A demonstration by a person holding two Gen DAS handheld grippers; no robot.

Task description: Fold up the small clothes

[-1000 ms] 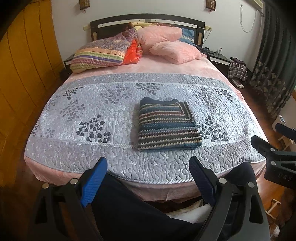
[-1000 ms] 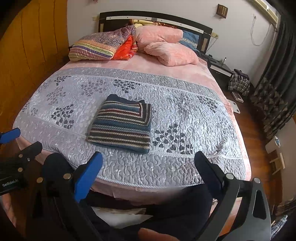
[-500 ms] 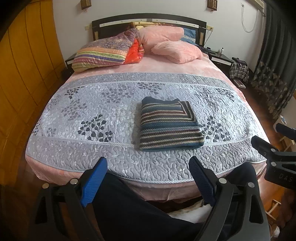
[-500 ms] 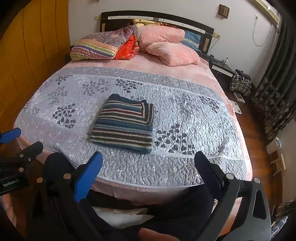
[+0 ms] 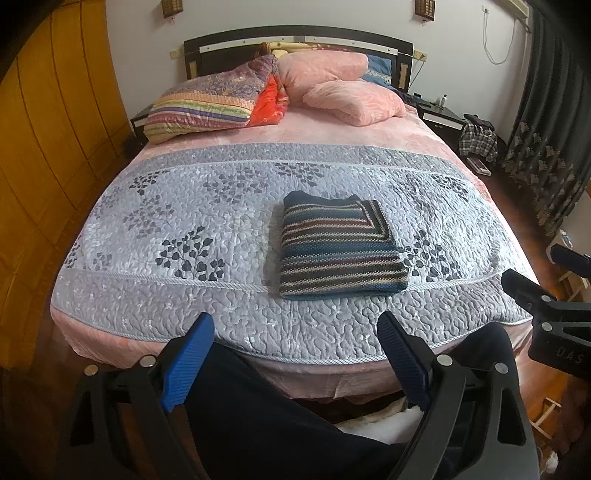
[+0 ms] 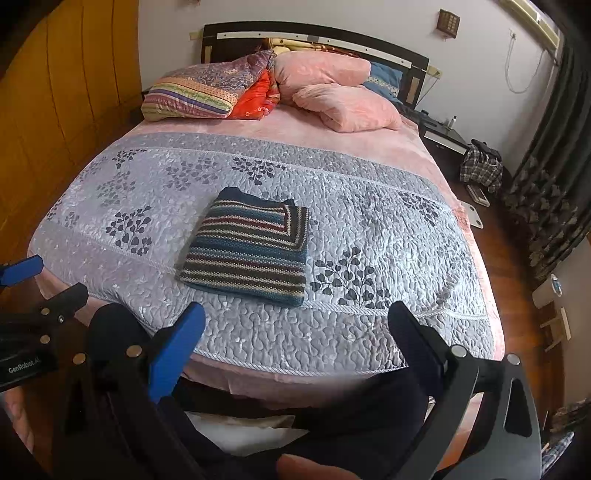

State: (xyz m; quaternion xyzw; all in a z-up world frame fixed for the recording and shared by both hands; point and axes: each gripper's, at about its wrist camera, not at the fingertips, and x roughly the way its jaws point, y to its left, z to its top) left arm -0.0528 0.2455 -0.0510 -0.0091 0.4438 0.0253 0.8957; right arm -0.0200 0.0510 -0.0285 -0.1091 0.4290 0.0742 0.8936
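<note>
Both of your grippers sit back off the foot of the bed, empty. Your left gripper (image 5: 295, 354) has its jaws spread wide, blue pad on one finger and dark pad on the other, nothing between them but quilt edge and your dark trouser leg (image 5: 258, 417) below. Your right gripper (image 6: 295, 347) is the same, jaws wide apart, gripping nothing, hanging over your legs at the bed's near edge. Each gripper shows at the side of the other's view, well apart from each other. Ahead of both, the folded striped sweater (image 5: 338, 245) lies flat on the grey quilt (image 5: 166, 206), a neat rectangle, stripes in blue, maroon and cream, dark collar edge toward the headboard. It rests near the foot end, slightly right of centre in the left wrist view, clear of both grippers, touching neither. Further up, the pink sheet (image 5: 332, 131) shows past the quilt, then two pink pillows (image 5: 351, 101) and a striped multicolour pillow (image 5: 203, 103) against the dark headboard (image 5: 295, 35). A plaid cloth (image 5: 478, 142) sits on the floor at the right, by the dark curtain (image 5: 550, 147).
</note>
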